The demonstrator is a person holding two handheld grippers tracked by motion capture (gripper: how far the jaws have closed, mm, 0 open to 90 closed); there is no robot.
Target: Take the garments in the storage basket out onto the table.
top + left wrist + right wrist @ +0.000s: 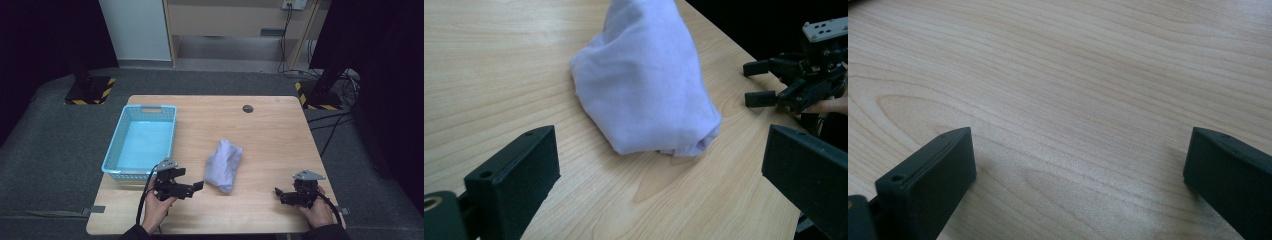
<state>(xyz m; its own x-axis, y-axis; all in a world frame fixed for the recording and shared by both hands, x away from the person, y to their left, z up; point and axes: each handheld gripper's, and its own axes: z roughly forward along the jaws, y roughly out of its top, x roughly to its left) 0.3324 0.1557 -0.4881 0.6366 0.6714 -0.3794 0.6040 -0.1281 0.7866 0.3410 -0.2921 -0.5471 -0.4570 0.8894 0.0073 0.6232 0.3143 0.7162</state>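
Cloth: the lavender cloth bundle (224, 165) is lying bunched on the table (270, 135), right of the blue basket (141, 141), apart from it.
Long axis: it is running from the cloth's near end away toward the far table edge.
Nearer gripper: the left gripper (192, 187) is sitting just beside the cloth's near end, pointing at it; the right gripper (281, 193) is waiting well apart on the cloth's other side.
Jaws: both are standing spread wide, holding and touching nothing.
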